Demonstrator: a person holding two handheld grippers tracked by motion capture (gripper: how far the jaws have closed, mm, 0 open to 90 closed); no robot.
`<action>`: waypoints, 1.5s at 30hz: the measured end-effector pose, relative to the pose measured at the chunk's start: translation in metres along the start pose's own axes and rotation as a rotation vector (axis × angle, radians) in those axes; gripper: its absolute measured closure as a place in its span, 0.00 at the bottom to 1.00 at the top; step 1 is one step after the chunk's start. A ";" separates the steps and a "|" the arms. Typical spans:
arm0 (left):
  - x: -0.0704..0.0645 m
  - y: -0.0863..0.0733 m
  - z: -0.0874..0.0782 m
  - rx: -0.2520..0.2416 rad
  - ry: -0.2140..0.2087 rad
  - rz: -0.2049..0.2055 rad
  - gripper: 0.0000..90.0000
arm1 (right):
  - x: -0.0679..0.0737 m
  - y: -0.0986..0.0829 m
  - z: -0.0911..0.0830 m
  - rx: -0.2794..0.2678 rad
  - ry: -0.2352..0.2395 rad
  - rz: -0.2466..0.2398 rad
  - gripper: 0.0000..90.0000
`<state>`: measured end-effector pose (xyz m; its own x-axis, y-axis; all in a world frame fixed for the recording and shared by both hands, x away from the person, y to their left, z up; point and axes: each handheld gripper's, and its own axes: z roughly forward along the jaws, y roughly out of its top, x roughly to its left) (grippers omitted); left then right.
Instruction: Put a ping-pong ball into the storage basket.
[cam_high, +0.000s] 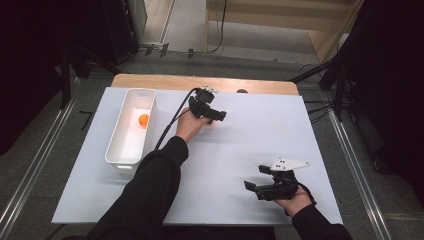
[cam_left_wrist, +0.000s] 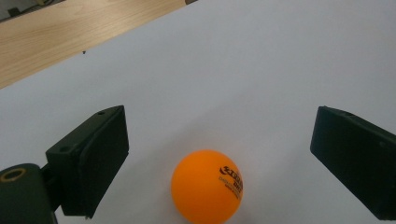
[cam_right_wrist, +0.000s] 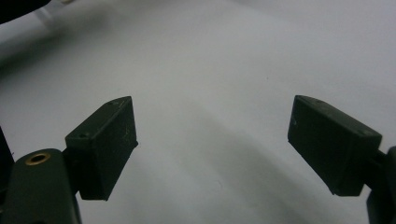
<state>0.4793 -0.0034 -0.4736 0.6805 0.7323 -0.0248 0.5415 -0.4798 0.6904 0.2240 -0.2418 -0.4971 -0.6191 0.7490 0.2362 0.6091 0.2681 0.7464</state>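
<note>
An orange ping-pong ball with dark print rests on the white sheet, low between the two jaws of my left gripper. Those jaws stand wide apart and neither touches the ball. In the high view the left gripper is at the back middle of the sheet, just right of a white bin. A second orange ball lies inside that bin. My right gripper hovers open over the sheet's front right, and its own view has nothing between the jaws.
The white sheet covers most of a wooden table, whose bare strip runs along the far edge. A black cable trails from the left gripper past the bin. Dark stands flank the table.
</note>
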 end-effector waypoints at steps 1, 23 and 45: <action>0.000 -0.001 0.001 0.002 -0.004 -0.007 0.05 | 0.000 0.000 0.000 0.000 0.000 -0.002 0.16; 0.002 -0.021 0.015 0.039 -0.017 -0.030 0.05 | 0.002 0.000 0.001 0.004 -0.006 -0.010 0.16; -0.006 -0.037 0.025 0.007 0.059 0.028 0.04 | 0.004 0.001 0.002 0.010 0.002 -0.019 0.16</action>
<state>0.4679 -0.0020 -0.5165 0.6652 0.7457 0.0369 0.5265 -0.5036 0.6849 0.2225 -0.2372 -0.4969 -0.6316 0.7423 0.2238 0.6024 0.2881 0.7444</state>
